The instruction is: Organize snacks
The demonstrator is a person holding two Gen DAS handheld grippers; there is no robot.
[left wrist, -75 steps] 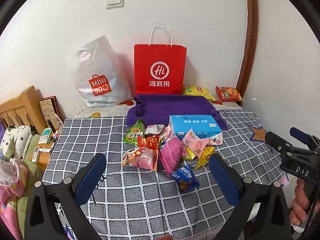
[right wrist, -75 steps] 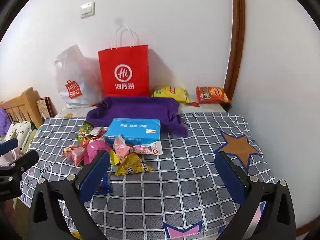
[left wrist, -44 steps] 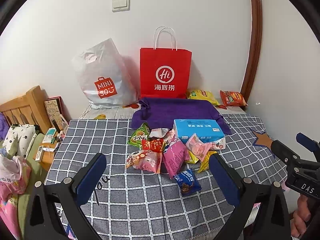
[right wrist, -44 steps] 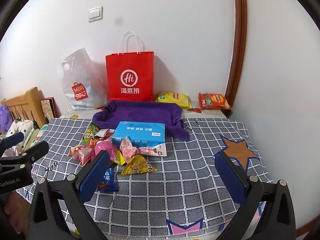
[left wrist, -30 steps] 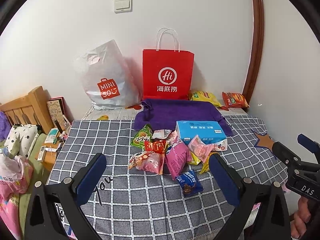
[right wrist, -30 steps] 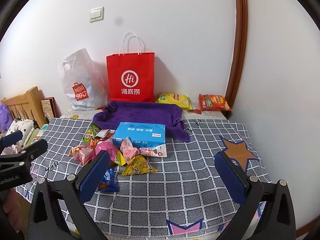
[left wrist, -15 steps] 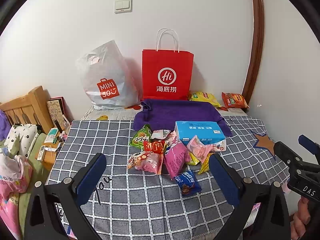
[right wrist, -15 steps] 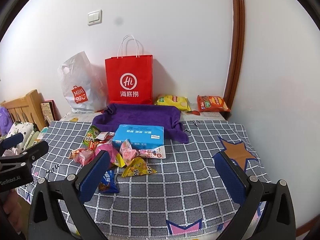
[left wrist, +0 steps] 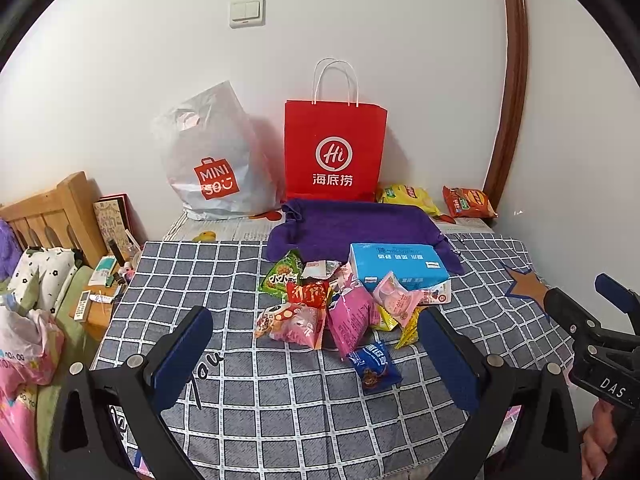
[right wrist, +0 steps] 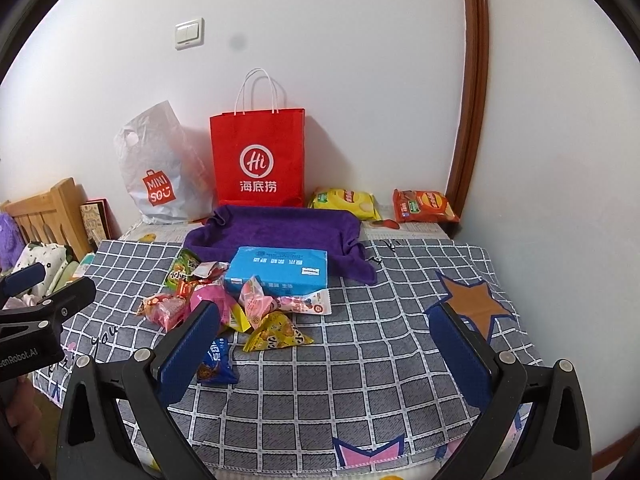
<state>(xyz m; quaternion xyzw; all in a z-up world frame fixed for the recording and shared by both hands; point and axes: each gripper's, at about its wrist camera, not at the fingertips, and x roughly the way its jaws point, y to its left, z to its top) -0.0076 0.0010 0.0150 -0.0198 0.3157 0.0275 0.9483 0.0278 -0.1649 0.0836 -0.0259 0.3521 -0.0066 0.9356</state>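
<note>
A loose heap of snack packets (left wrist: 340, 304) lies at the centre of the left wrist view on the grey checked cloth (left wrist: 280, 400) covering the tabletop. It lies beyond the left gripper (left wrist: 312, 344), higher in the frame than the gap between its jaws, touching neither blue pad. Those jaws stand wide apart and hold nothing. A small dark blue packet (left wrist: 374, 364) lies nearest the camera, just below a pink packet (left wrist: 352, 320). A light blue tissue pack (left wrist: 396, 268) rests at the heap's upper right edge, partly on a purple towel (left wrist: 360, 226) behind it.

In the right wrist view the heap (right wrist: 224, 300) sits left of centre, above and partly behind the left pad of the right gripper (right wrist: 324, 344), whose jaws are likewise spread wide and empty. A yellow triangular packet (right wrist: 276, 334) lies between the pads in the frame, farther off.

Against the wall at the upper centre stand a red paper bag (left wrist: 335, 150) and a grey Miniso plastic bag (left wrist: 212, 160). A yellow chip bag (left wrist: 408, 196) and a red chip bag (left wrist: 468, 202) lie right of them.
</note>
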